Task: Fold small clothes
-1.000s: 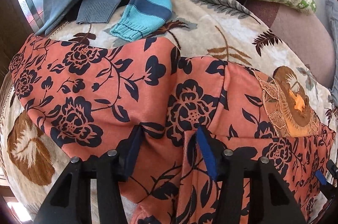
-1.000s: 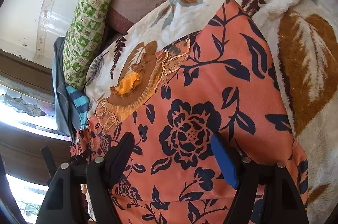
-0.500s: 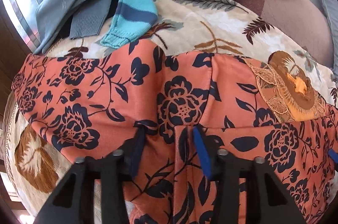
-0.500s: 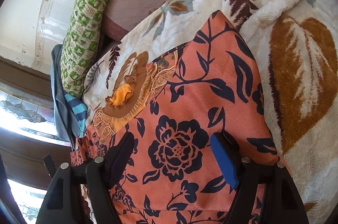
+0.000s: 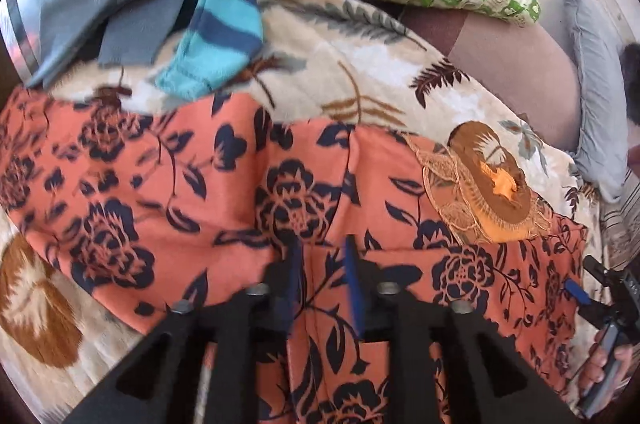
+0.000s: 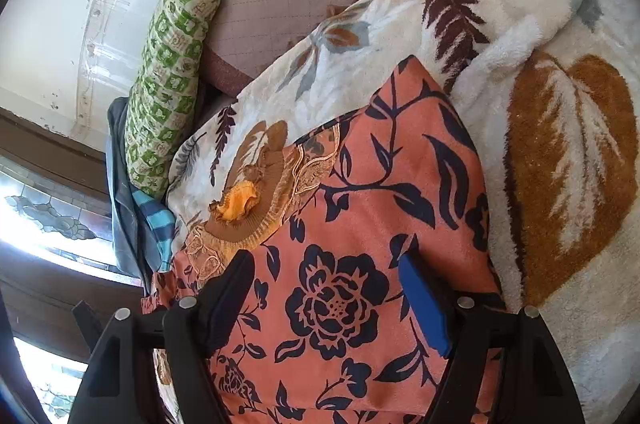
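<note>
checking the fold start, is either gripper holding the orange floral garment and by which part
The left gripper straddles a raised fold of the orange floral garment, jaws opening; a firm hold cannot be told. The right gripper holds nothing.

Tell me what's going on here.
A person with a gripper in each hand is folding an orange floral garment spread on a leaf-patterned blanket. The left gripper is down at a seam ridge of the fabric, its fingers opening with cloth between them. The right gripper hangs open over the garment's other end. A striped sweater lies beyond.
</note>
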The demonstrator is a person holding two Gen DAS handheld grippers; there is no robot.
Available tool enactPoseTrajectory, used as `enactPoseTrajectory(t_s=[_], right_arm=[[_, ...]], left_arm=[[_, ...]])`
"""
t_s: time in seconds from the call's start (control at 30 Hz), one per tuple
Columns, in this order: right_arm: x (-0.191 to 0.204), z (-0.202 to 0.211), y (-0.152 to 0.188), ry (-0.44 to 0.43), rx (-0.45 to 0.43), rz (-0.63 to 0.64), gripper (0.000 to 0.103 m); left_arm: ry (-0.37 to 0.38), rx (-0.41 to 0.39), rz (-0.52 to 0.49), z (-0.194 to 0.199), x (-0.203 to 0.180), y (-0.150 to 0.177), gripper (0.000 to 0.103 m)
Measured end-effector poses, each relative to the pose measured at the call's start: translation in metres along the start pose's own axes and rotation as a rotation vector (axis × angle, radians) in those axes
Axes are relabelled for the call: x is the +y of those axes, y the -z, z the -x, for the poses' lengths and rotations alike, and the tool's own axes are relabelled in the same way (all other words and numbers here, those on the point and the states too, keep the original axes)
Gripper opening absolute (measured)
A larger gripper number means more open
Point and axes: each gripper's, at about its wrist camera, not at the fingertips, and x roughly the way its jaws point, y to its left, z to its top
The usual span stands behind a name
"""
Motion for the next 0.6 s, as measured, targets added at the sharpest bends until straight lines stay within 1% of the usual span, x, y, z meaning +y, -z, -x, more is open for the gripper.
enactPoseTrajectory(t_s=[0.03, 0.1, 0.2, 0.27, 0.3, 0.37, 0.4, 0.43, 0.5, 0.6], right_arm=[[-0.001, 0.0, 0.0, -0.001, 0.0, -0.005, 0.077], [-0.001, -0.002, 0.0, 0.005, 0.005, -0.004, 0.077], [0.002, -0.002, 0.002, 0.022, 0.003, 0.018, 0.077], [0.003, -0.002, 0.003, 0.028, 0.001, 0.023, 0.077], [0.003, -0.003, 0.004, 0.029, 0.001, 0.022, 0.077], [0.003, -0.004, 0.005, 0.035, 0.002, 0.017, 0.077], [0.003, -0.004, 0.006, 0.038, 0.002, 0.017, 0.077], [0.004, -0.005, 0.006, 0.042, 0.002, 0.019, 0.077], [0.005, -0.006, 0.007, 0.051, 0.0, 0.026, 0.077], [0.004, -0.01, 0.006, 0.057, 0.004, 0.024, 0.077]], left_arm=[[0.001, 0.011, 0.012, 0.001, 0.001, 0.003, 0.045], [0.024, 0.026, 0.001, 0.002, 0.001, 0.009, 0.046], [0.003, 0.042, -0.036, 0.0, 0.001, 0.019, 0.046], [-0.005, 0.072, -0.072, -0.004, 0.0, 0.026, 0.045], [-0.02, 0.083, -0.095, -0.007, -0.002, 0.029, 0.042], [-0.061, 0.076, -0.147, -0.008, -0.005, 0.034, 0.035], [-0.064, 0.074, -0.162, -0.008, -0.006, 0.034, 0.033], [-0.059, 0.073, -0.163, -0.007, -0.004, 0.034, 0.032], [-0.055, 0.068, -0.156, -0.007, 0.0, 0.033, 0.017], [-0.034, 0.054, -0.167, -0.006, 0.001, 0.032, 0.009]])
